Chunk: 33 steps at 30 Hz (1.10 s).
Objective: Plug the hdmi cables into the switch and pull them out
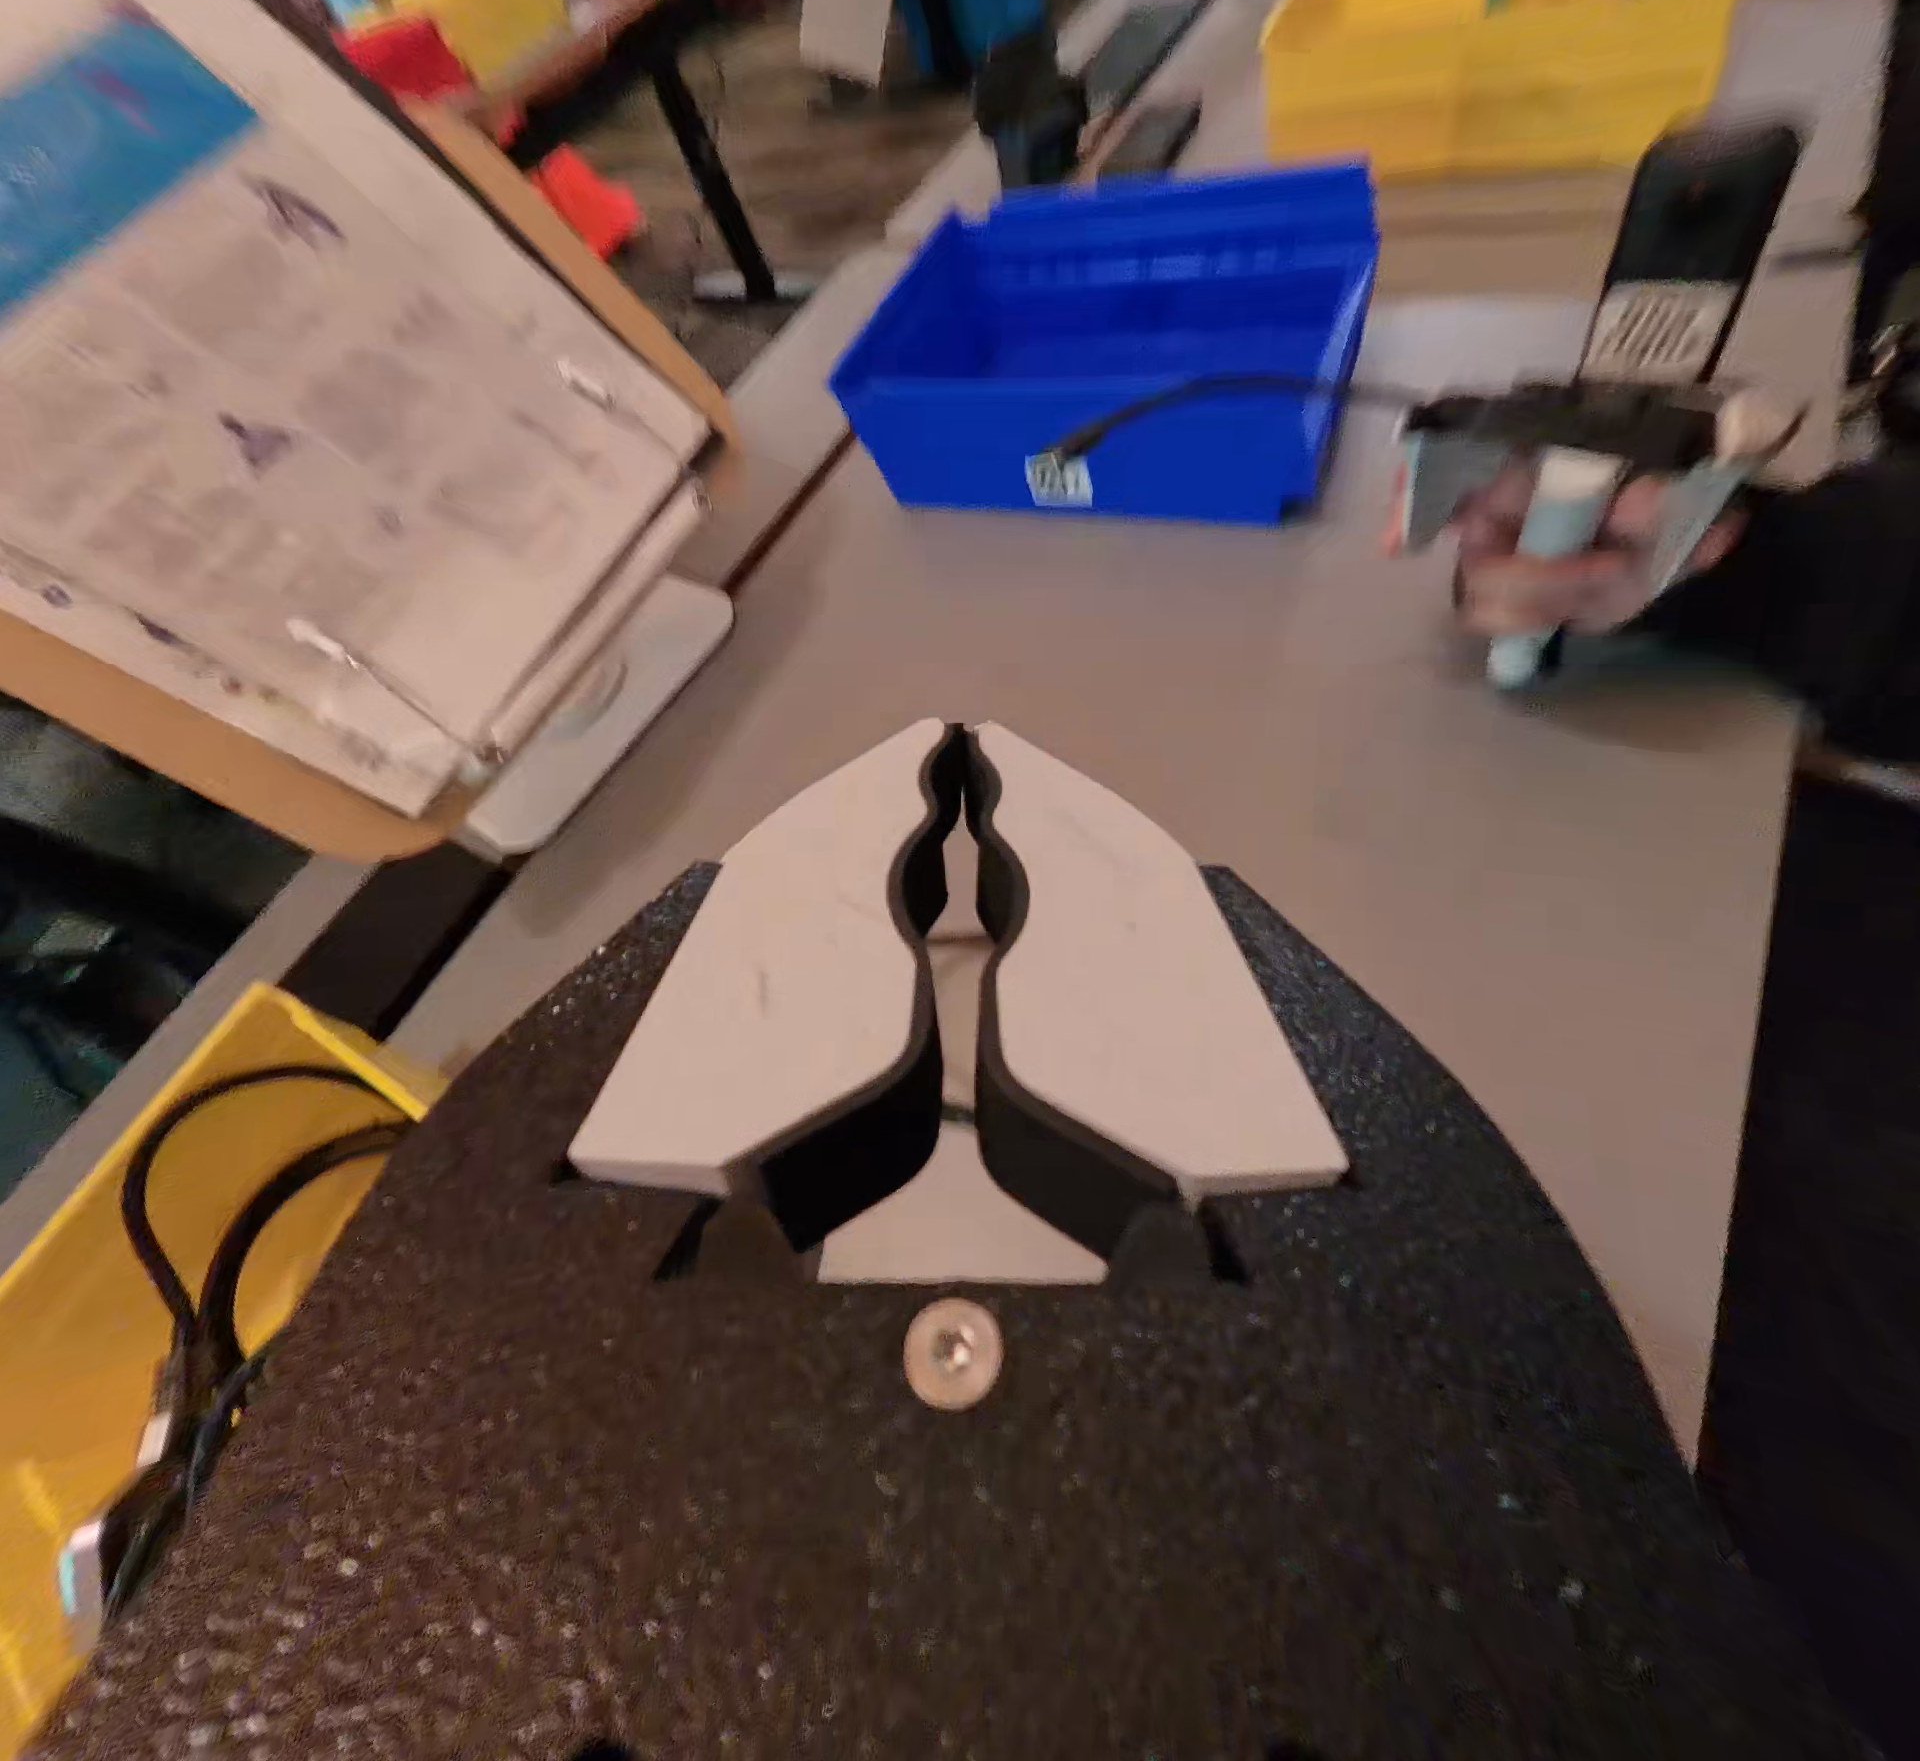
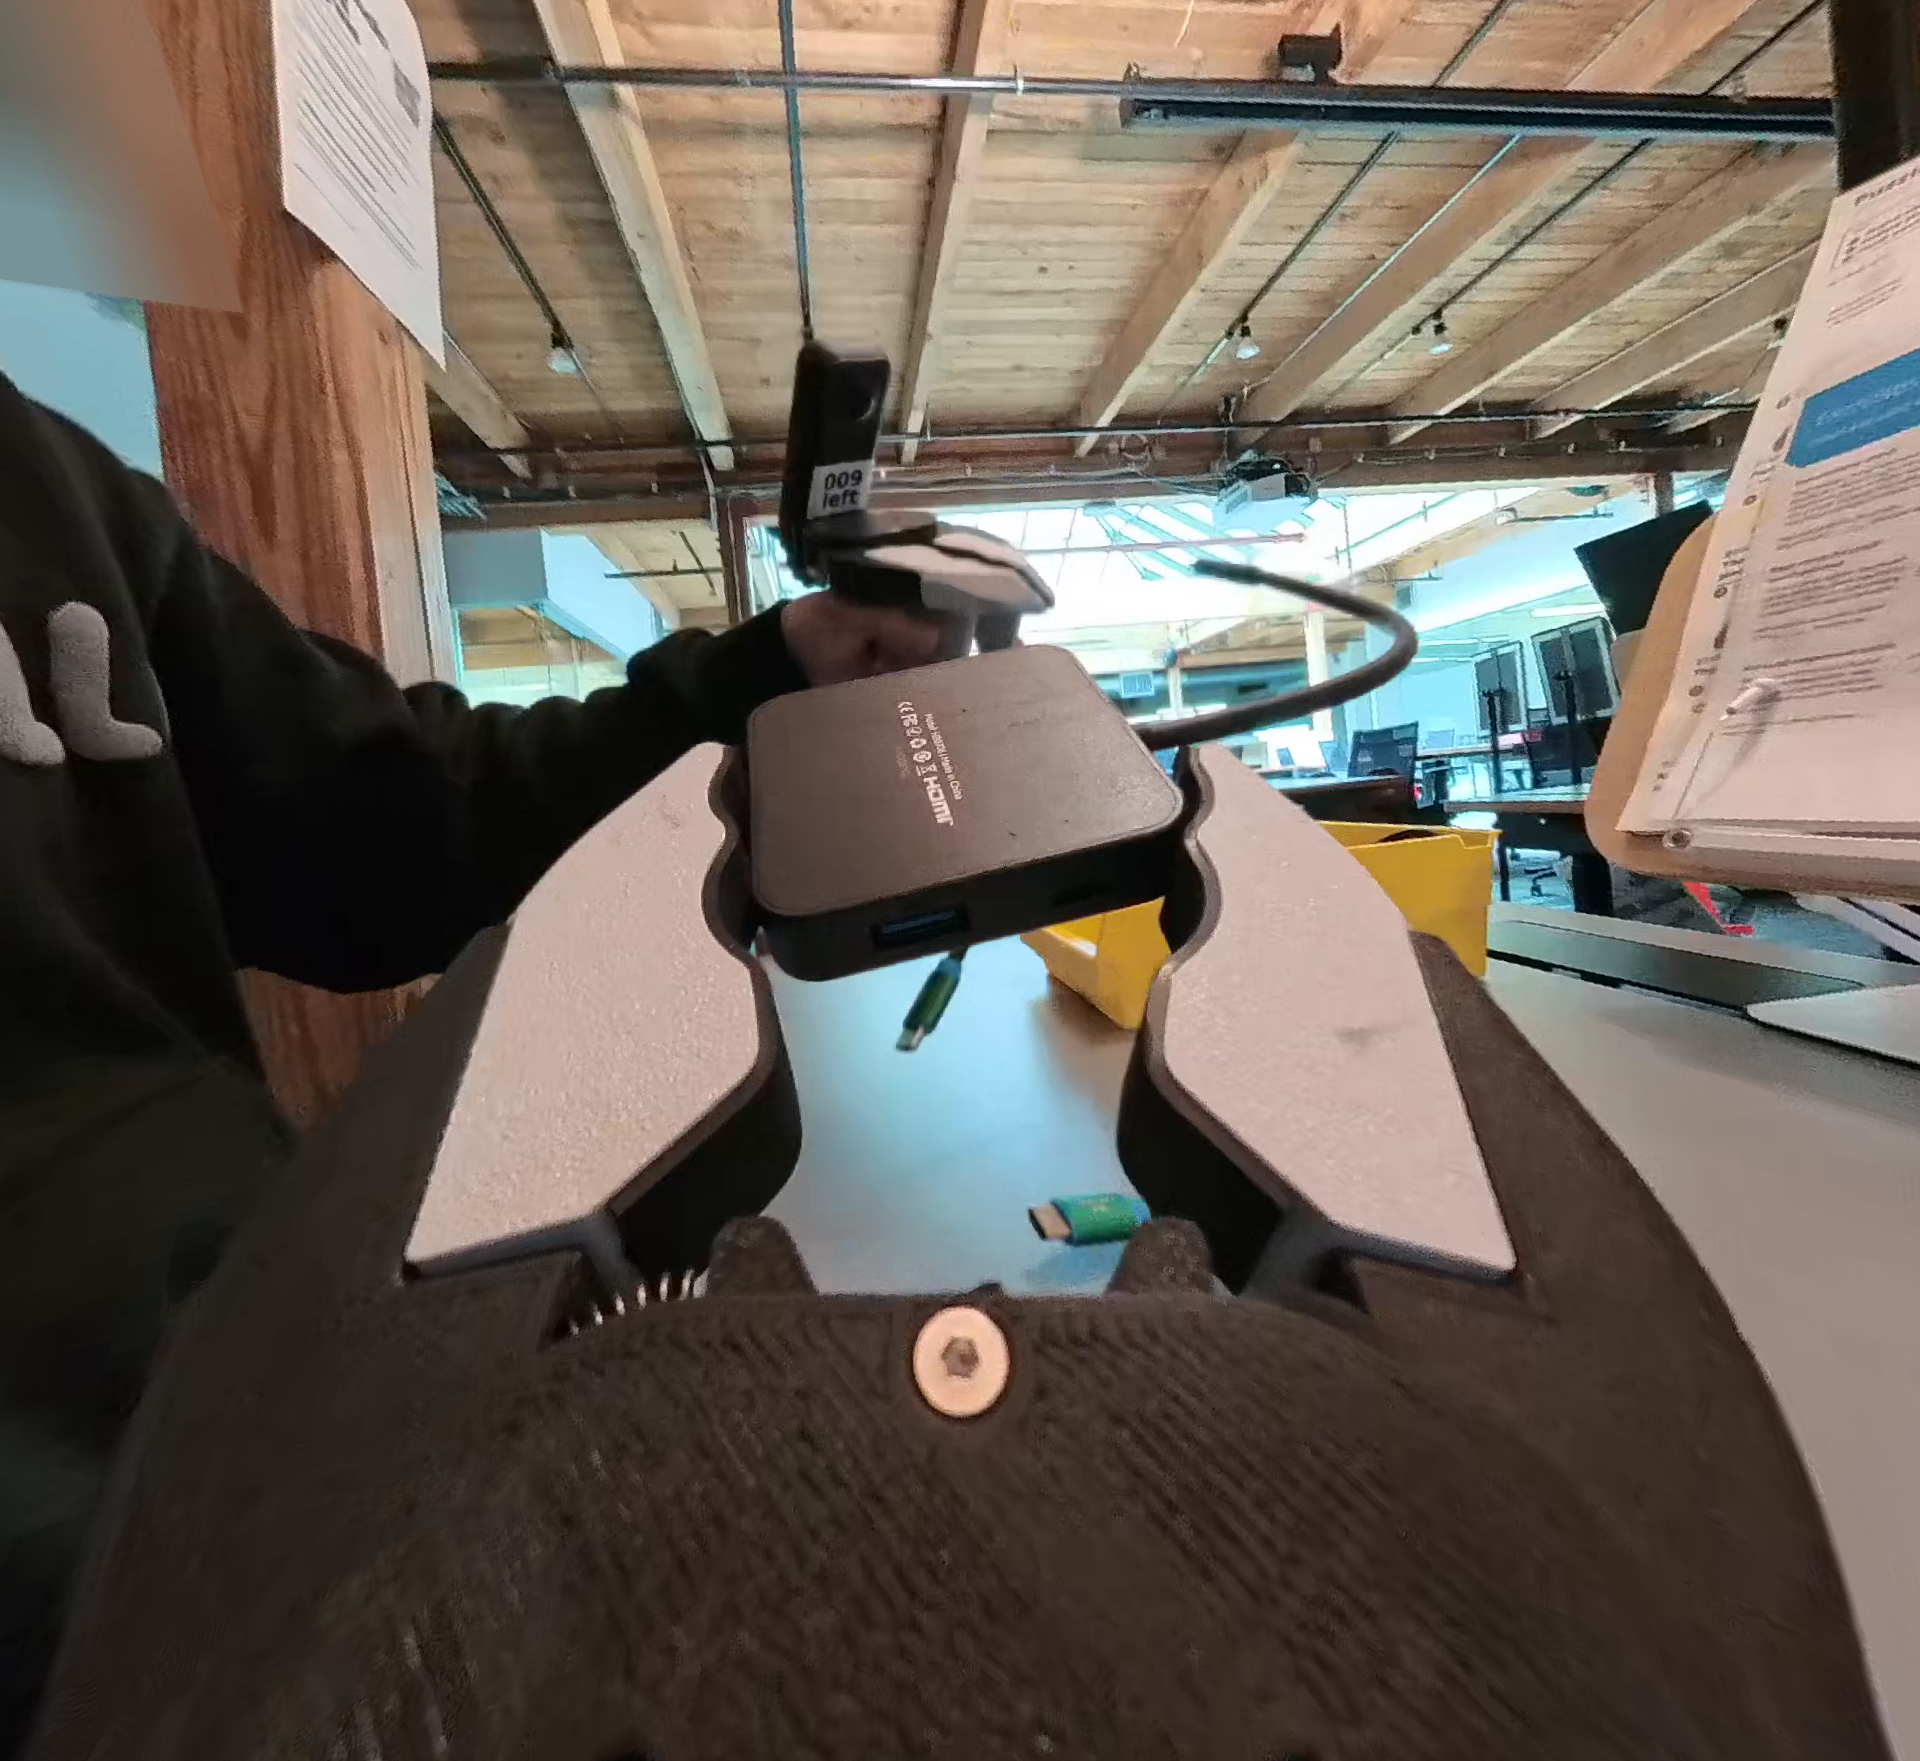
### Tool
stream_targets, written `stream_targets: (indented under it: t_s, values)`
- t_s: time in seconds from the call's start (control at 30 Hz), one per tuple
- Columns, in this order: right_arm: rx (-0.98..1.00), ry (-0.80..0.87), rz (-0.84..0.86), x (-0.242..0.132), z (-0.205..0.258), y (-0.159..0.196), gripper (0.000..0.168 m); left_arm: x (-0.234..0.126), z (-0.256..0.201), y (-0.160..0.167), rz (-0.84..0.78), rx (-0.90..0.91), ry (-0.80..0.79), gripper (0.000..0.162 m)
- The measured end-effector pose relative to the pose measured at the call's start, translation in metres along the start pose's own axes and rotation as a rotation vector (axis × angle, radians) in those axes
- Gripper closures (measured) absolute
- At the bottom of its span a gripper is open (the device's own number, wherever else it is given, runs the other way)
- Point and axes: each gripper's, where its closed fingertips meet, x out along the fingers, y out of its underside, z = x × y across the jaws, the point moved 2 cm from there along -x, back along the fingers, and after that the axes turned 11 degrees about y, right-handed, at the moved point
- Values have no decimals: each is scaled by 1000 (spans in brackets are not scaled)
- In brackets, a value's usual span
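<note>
the switch (image 2: 961, 802) was held aloft at frame centre, clamped in the right tongs (image 2: 961, 838); the left tongs (image 1: 961, 740), clenched and empty, were seen over the desk (image 1: 1247, 776). no cable was plugged yet; a green hdmi plug (image 2: 1091, 1218) had to be picked up next.

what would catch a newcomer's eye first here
The black switch, clamped between the right gripper fingers and held up toward the wooden ceiling. Next the bright blue bin on the grey table, beyond the shut, empty left gripper.
</note>
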Motion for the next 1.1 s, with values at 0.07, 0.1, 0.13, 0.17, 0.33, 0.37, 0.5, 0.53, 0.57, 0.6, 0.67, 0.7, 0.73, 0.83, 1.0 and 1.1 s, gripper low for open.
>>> stream_targets:
  t_s: [0.07, 0.1, 0.13, 0.17, 0.33, 0.37, 0.5, 0.53, 0.57, 0.6, 0.67, 0.7, 0.73, 0.83, 1.0, 1.1]
  values:
    - [-21, 28, 3, -4, -4, -2, 90, 18, -13, 17, 42, 23, 16, 162]
    - [-33, 42, 3, -5, -7, -3, 90, 26, -21, 26, 56, 22, 47, 162]
    - [-37, 55, 6, -7, -10, -3, 90, 35, -28, 34, 75, 9, 77, 162]
    - [-37, 68, 7, -8, -12, -3, 90, 44, -34, 43, 90, -9, 99, 162]
    - [-48, 88, -6, -10, -15, -5, 90, 79, -59, 89, 266, 27, 210, 157]
    - [-42, 90, -11, -10, -16, -6, 90, 83, -65, 98, 312, 55, 243, 153]
    - [-48, 95, -4, -9, -16, -5, 90, 91, -94, 128, 442, 178, 393, 138]
    - [-50, 95, 1, -8, -16, -3, 90, 93, -98, 136, 468, 214, 404, 135]
    - [-54, 94, 7, -8, -15, -2, 90, 95, -102, 143, 487, 253, 402, 133]
    - [-57, 90, 14, -7, -15, -1, 90, 97, -106, 149, 496, 299, 398, 133]
    - [-63, 90, 26, -6, -14, 1, 90, 101, -114, 158, 492, 418, 370, 133]
    - [-64, 86, 30, -6, -14, 1, 90, 103, -116, 160, 487, 469, 342, 132]
    - [-63, 84, 31, -5, -13, 2, 90, 105, -117, 163, 489, 498, 314, 130]
    - [-66, 81, 28, -5, -13, 1, 90, 108, -112, 167, 502, 466, 249, 127]
    - [-80, 109, 6, -8, -18, -4, 90, 119, -97, 145, 412, 396, 203, 124]
    - [-83, 116, -6, -10, -20, -7, 90, 138, -67, 123, 440, 536, 108, 124]
